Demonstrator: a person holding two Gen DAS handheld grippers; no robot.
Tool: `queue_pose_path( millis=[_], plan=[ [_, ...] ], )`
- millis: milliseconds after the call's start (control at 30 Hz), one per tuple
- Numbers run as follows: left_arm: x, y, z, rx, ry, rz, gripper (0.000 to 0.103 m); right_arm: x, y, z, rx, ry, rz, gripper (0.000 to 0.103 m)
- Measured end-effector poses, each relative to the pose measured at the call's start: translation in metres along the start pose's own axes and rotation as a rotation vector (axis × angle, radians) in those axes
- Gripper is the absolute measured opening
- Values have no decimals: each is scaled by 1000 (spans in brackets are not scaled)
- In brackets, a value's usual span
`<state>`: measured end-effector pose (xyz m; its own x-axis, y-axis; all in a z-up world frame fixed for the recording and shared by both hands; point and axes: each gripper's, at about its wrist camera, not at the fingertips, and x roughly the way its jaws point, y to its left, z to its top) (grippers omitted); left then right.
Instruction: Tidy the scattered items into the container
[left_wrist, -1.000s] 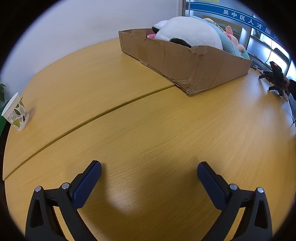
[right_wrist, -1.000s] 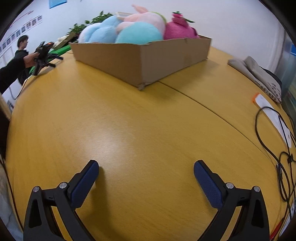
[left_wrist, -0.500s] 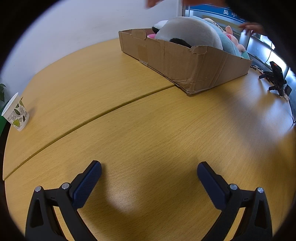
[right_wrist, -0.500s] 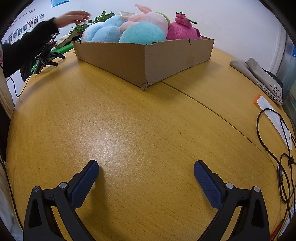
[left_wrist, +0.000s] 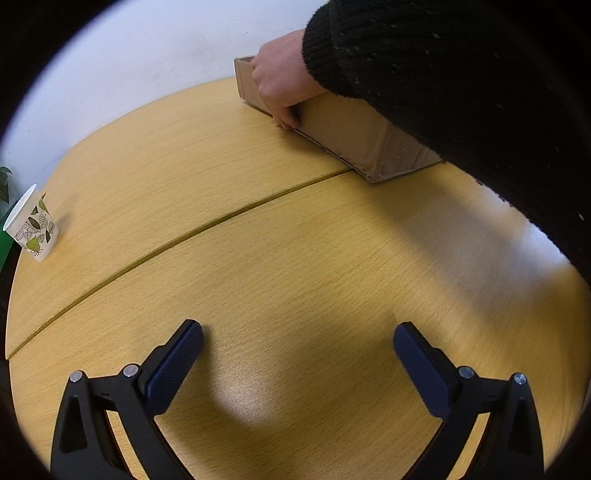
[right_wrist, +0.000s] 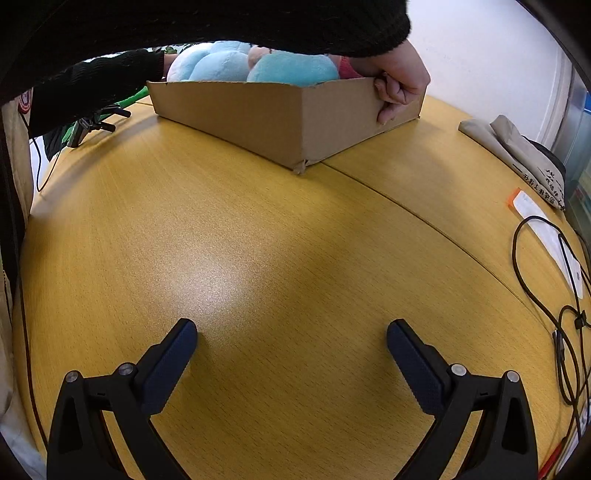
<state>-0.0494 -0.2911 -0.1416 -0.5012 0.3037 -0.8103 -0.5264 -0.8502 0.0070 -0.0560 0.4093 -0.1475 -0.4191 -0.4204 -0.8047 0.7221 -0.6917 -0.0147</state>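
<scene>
A shallow cardboard box (right_wrist: 258, 118) stands at the far side of the wooden table, holding blue plush toys (right_wrist: 236, 64). It also shows in the left wrist view (left_wrist: 354, 129). A person in a black sleeve grips its far wall with a bare hand (right_wrist: 400, 88), also seen in the left wrist view (left_wrist: 282, 86); the sleeve hides the box top there. My left gripper (left_wrist: 297, 345) is open and empty, low over the table. My right gripper (right_wrist: 291, 341) is open and empty, well short of the box.
A patterned paper cup (left_wrist: 31, 225) stands at the table's left edge. Black cables (right_wrist: 554, 295), a white paper strip (right_wrist: 550, 236) and a folded grey cloth (right_wrist: 517, 155) lie at the right. A small black tripod (right_wrist: 92, 125) stands far left.
A person's arm and hand have reached in over the box and taken hold of its wall, covering much of the toys. Both grippers have stayed still and open.
</scene>
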Motion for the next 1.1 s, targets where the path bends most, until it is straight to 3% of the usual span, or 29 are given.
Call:
queue_pose_path(
  millis=[1100],
  plan=[
    [5, 3, 7, 0, 2, 0, 103, -1, 2, 0, -2, 1, -1, 103]
  ],
)
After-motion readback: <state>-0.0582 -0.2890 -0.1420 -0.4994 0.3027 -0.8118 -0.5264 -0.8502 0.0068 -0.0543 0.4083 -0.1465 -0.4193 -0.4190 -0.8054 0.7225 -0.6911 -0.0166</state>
